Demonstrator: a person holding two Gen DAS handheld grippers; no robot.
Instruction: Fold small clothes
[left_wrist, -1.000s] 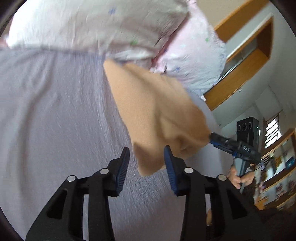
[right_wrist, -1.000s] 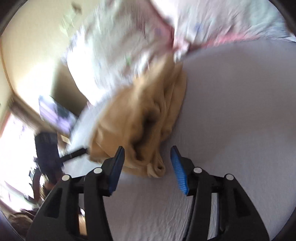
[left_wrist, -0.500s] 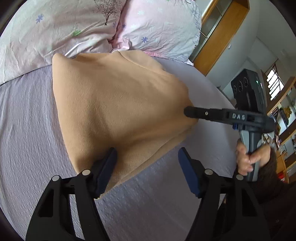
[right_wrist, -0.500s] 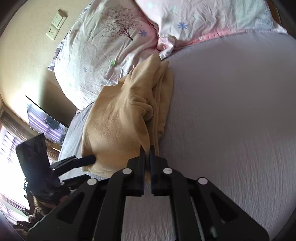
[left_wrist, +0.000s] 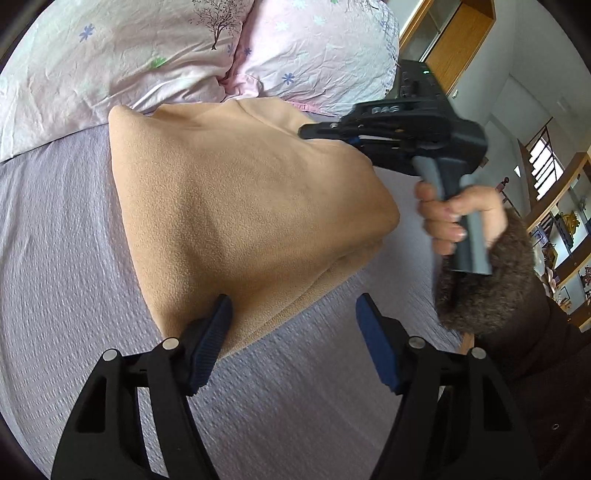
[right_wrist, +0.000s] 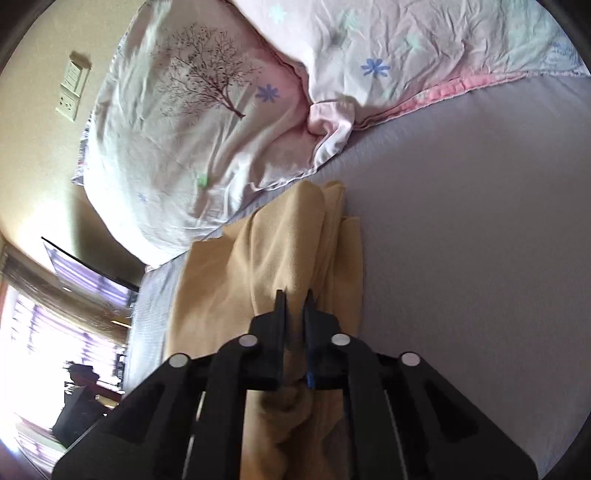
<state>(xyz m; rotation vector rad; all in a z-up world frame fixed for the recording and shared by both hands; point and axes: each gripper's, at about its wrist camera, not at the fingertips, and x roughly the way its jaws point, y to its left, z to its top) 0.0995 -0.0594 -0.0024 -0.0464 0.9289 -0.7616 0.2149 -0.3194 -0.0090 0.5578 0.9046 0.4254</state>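
The bed, under a lilac sheet, carries the tan garment near its pillow edge. The right claw is clamped on a garment fold — the left claw stands apart, one finger at the hem.

garment on the bed, pillows just behind it

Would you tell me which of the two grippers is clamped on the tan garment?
The right gripper: jaws pinch the garment; the left gripper stands open.
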